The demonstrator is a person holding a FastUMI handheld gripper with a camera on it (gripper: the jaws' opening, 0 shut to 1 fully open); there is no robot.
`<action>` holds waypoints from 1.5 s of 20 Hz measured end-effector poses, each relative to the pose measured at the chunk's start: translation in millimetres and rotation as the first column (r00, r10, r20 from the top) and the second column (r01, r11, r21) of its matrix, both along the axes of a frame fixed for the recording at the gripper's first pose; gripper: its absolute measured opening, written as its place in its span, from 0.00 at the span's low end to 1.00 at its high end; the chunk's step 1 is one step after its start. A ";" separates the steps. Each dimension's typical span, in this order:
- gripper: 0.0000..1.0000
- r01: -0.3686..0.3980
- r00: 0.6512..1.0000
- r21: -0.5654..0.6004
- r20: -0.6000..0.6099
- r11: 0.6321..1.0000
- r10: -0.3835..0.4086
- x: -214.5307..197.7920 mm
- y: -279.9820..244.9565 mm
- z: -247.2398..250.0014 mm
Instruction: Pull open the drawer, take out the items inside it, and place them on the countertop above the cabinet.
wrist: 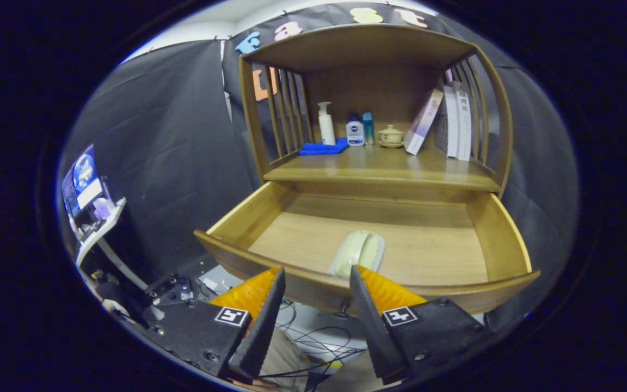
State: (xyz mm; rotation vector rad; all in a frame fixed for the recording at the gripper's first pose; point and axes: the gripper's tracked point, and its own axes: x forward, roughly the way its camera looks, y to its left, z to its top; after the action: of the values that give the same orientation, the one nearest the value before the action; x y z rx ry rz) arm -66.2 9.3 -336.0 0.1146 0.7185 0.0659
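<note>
In the gripper view the drawer (368, 239) stands pulled out with a pale packet (358, 253) lying near its front wall, just beyond the gripper (316, 275), whose jaws are apart and empty, so reach over the front wall and straddle the packet before closing.

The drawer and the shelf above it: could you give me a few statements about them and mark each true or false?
1. The drawer is pulled open. True.
2. The gripper is clamped on the pale green packet. False: its fingers are open, and the packet lies in the drawer just beyond them.
3. The blue cloth lies in the drawer. False: it lies on the countertop, beside the white pump bottle.
4. Books stand at the countertop's right end. True.
5. The drawer holds several items. False: only the packet.
</note>
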 end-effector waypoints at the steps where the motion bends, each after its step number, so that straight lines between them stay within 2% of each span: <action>1: 0.76 0.009 1.000 -0.019 -0.013 1.000 -0.009 7.1 -7.0 -1.5; 5: 0.76 0.006 0.994 -0.058 -0.106 0.998 -0.012 34.6 -15.3 -16.6; 7: 0.76 0.019 0.978 -0.075 -0.204 0.997 -0.034 41.6 -22.8 -33.4; 10: 0.76 0.020 0.961 -0.078 -0.273 0.997 -0.040 60.1 -25.8 -49.9; 14: 0.74 0.093 0.922 -0.065 -0.372 0.993 -0.111 74.8 -39.0 -75.2; 17: 0.66 0.137 0.896 -0.038 -0.421 0.990 -0.140 81.7 -46.3 -90.8; 20: 0.53 0.156 0.878 -0.001 -0.457 0.988 -0.139 82.7 -45.2 -99.8; 26: 0.22 0.182 0.890 -0.010 -0.424 0.983 -0.169 94.8 -54.3 -99.3; 30: 0.19 0.192 0.902 -0.001 -0.394 0.981 -0.177 100.3 -57.9 -81.4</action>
State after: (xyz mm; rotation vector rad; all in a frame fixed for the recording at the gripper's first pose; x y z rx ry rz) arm 34.1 -48.5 -417.4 0.2368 1.1060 -0.1300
